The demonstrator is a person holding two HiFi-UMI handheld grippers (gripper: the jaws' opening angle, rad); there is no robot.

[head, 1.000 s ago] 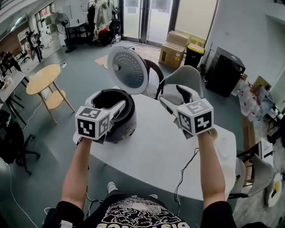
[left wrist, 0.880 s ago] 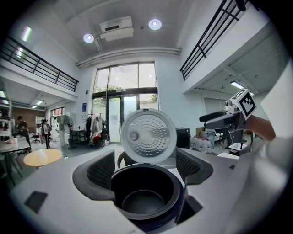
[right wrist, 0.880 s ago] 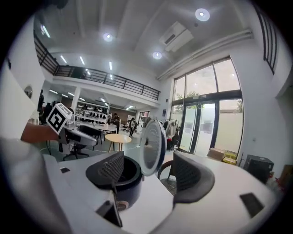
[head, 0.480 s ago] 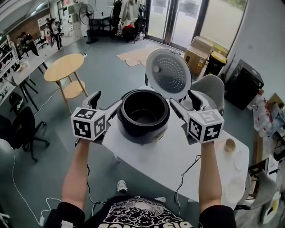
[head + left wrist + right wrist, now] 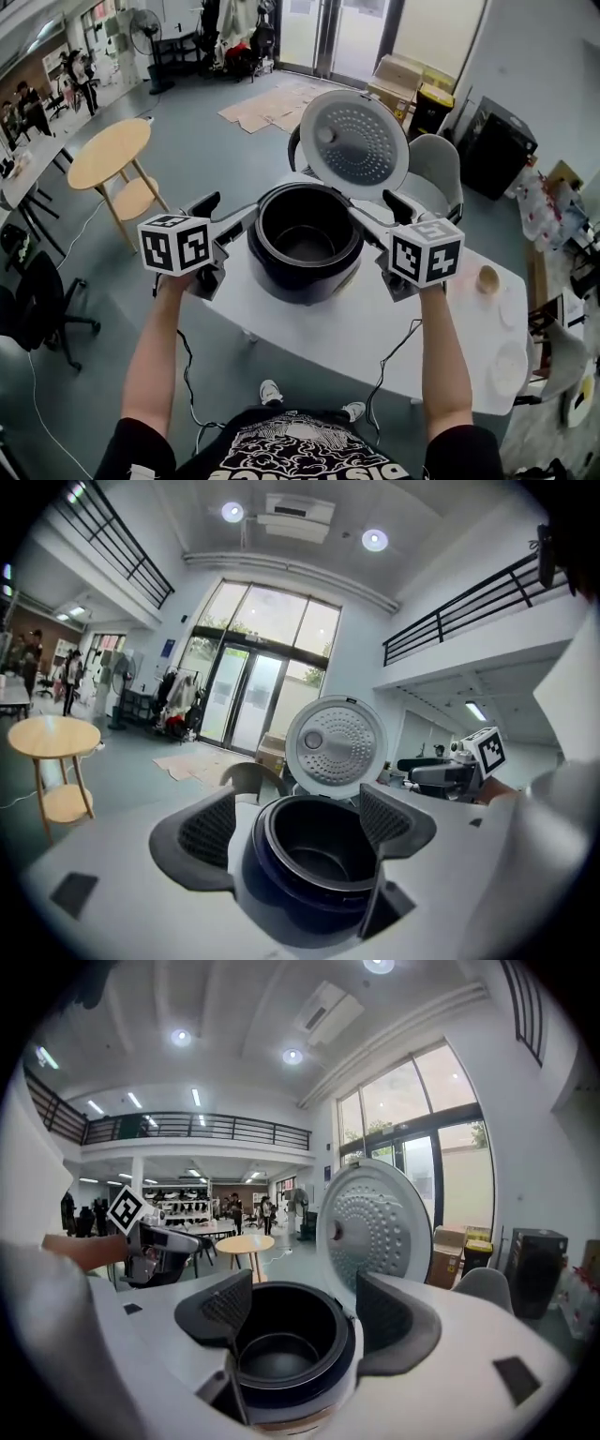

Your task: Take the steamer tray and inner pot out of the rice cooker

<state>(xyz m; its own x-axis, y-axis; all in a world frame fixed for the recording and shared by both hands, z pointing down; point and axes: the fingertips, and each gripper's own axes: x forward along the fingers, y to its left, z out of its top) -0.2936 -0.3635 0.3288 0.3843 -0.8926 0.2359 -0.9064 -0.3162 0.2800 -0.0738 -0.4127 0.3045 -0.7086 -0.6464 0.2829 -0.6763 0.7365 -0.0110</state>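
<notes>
**A:** How are the grippers being held?

**B:** The left gripper [image 5: 298, 797] is being held with its jaws spread wide, and nothing is being pinched. The right gripper [image 5: 303, 1279] is being held likewise, wide and empty. Each is being aimed from its own side at the round black rice cooker [image 5: 302, 281], whose rim is being framed between the pads. Whether the housing is being touched cannot be told.

**A:** Where is the task's thing being kept?

**B:** The dark metal inner pot [image 5: 305, 242] is being kept seated in the cooker, which is being carried near the far left corner of the white rounded desk [image 5: 347, 337]. No separate steamer tray is being made out in the dark interior.

**A:** What is being risked from here?

**B:** Three things, by judgement.
- If the housing is being pinched instead of the pot's thin rim, the whole cooker is being dragged toward the desk's left edge.
- If one side is being raised faster, the pot is being tilted and jammed, or is being let slip from the pads.
- The silver perforated lid [image 5: 354, 141], being stood open just behind the pot, is being put in the way of any lift drifting backward.

The small wooden bowl [image 5: 486, 278] by the right edge is being left well apart.
</notes>
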